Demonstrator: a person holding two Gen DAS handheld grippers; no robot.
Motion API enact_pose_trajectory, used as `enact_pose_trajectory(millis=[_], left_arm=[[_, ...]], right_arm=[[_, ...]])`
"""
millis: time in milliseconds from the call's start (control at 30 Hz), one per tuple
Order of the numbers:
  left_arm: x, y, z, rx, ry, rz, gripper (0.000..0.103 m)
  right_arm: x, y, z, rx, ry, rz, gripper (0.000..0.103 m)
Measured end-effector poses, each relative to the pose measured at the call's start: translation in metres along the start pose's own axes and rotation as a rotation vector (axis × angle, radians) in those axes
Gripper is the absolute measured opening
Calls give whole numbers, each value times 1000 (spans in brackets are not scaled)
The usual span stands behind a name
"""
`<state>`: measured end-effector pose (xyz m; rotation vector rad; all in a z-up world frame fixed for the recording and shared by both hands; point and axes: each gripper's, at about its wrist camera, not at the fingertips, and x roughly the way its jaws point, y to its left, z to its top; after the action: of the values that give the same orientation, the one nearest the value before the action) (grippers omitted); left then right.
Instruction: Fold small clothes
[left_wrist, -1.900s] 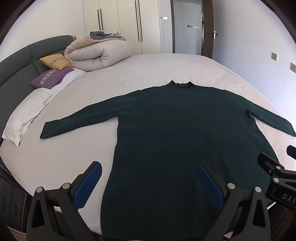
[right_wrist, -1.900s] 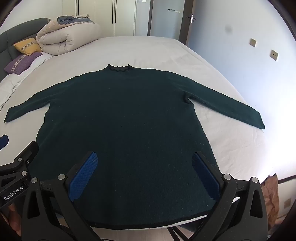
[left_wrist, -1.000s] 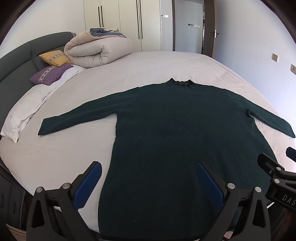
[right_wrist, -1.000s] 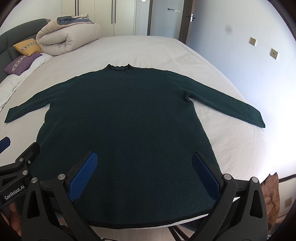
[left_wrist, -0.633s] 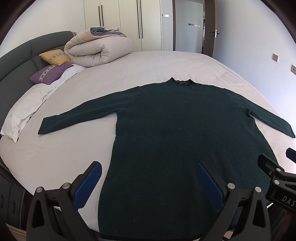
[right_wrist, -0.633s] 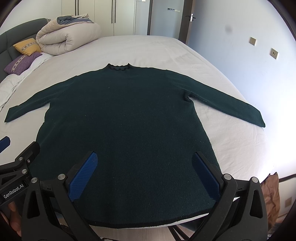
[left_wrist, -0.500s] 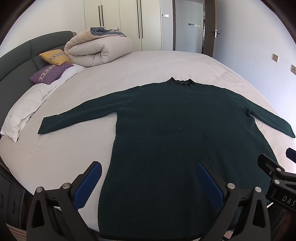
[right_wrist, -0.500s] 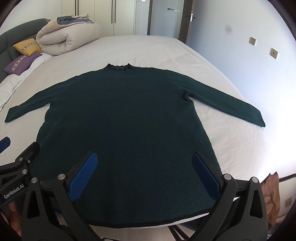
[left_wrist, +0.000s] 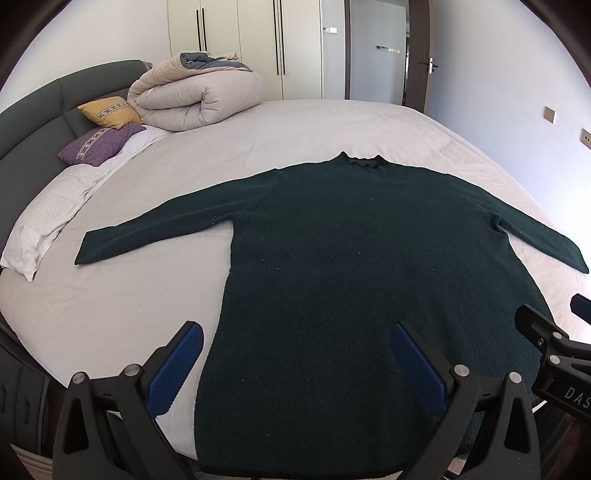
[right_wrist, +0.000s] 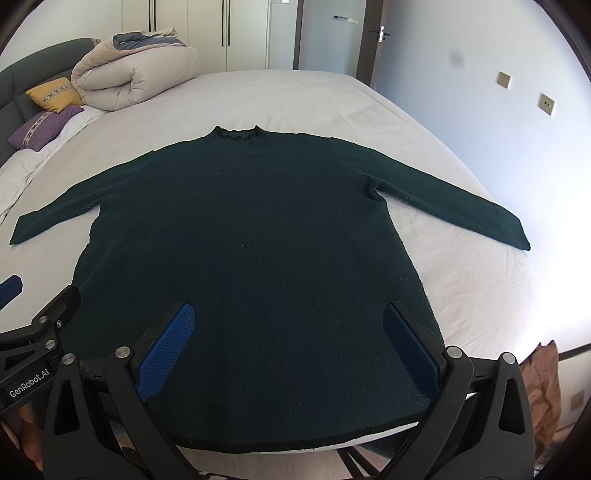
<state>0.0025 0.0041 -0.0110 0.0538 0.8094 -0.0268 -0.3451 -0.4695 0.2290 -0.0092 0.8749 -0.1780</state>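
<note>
A dark green long-sleeved sweater (left_wrist: 351, 266) lies flat on the white bed (left_wrist: 258, 147), neck away from me, both sleeves spread out; it also shows in the right wrist view (right_wrist: 251, 240). Its hem hangs at the bed's near edge. My left gripper (left_wrist: 295, 354) is open and empty, held above the hem's left part. My right gripper (right_wrist: 288, 339) is open and empty, held above the hem's right part. The right gripper's body (left_wrist: 554, 350) shows at the right edge of the left wrist view, and the left gripper's body (right_wrist: 33, 339) at the left edge of the right wrist view.
A rolled beige duvet (left_wrist: 195, 99) sits at the bed's far left. Yellow (left_wrist: 107, 112) and purple (left_wrist: 99, 144) cushions and a white pillow (left_wrist: 48, 218) lie by the dark headboard (left_wrist: 33, 122). Wardrobes and a door stand behind. A brown bag (right_wrist: 543, 387) sits on the floor, right.
The left wrist view has shifted slightly against the bed since the earliest frame. The sweater and both open grippers stay as they were.
</note>
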Motion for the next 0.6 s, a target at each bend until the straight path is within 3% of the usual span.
enact_pose_trajectory(millis=[600], left_arm=[[1, 0, -2, -2, 4, -4, 103]], right_arm=[[1, 0, 0, 0, 1, 0, 103]])
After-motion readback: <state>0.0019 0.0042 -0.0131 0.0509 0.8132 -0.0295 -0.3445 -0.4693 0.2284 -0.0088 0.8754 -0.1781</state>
